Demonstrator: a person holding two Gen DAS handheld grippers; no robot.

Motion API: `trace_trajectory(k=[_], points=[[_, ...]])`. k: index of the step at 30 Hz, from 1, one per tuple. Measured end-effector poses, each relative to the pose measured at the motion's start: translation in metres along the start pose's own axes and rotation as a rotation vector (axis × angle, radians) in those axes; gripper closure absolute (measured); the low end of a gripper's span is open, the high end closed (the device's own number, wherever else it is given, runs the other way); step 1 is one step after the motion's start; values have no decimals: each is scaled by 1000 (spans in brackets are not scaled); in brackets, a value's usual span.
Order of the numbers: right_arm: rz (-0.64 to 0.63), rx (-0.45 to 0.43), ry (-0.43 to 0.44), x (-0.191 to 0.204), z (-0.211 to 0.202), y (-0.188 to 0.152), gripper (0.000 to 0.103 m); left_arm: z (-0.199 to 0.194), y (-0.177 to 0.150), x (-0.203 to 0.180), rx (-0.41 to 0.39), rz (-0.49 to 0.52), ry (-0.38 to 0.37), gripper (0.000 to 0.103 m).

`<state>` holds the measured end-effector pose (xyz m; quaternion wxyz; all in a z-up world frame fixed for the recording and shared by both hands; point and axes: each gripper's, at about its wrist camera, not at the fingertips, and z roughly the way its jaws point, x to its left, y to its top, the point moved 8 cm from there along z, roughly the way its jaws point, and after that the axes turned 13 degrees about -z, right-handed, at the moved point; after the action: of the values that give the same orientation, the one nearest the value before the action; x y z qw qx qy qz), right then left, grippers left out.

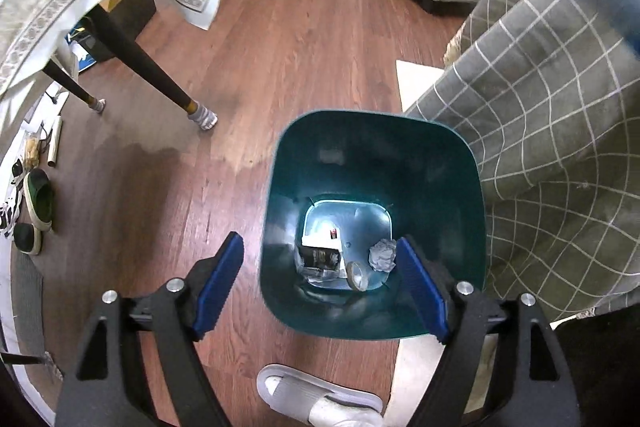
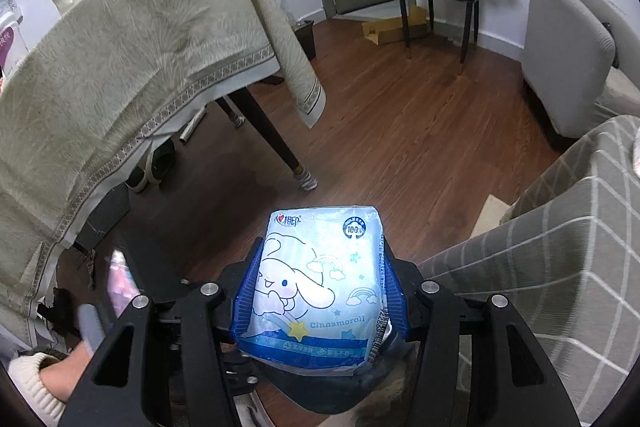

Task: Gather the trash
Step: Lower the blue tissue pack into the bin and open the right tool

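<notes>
Left wrist view: wood floor (image 1: 312, 39) fills the frame, a green bin (image 1: 440, 163) at 5 o'clock beside a checked cover (image 1: 552, 131) at 3. Left tongs (image 1: 320, 267) hang released over the bin, which contains a box (image 1: 320, 255), paper ball (image 1: 382, 255) and tape roll (image 1: 357, 275). Right tongs (image 2: 318, 287) grasp a tissue pack (image 2: 316, 283) at 6 o'clock above the floor.

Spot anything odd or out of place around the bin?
Mostly tidy. A damp-looking dark patch spreads across the wood floor left of the green bin; may be a spill or shadow. The right claw grips a tissue pack.
</notes>
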<state>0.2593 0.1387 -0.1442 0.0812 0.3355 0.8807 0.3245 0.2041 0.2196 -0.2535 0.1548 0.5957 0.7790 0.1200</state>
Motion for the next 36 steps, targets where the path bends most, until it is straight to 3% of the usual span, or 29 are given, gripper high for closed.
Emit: trace_trajectory(k=[9,20,36], points=[[4,71,6,11,38,-12,49,-31,5,23,-77,-39,-28,25],[6,155,23,23,81,-32,49,-75,19,38,-169,-85,-71,39],[19,344,58,31,140,-100,49,-136,43,24,-291,-111,-145,54]])
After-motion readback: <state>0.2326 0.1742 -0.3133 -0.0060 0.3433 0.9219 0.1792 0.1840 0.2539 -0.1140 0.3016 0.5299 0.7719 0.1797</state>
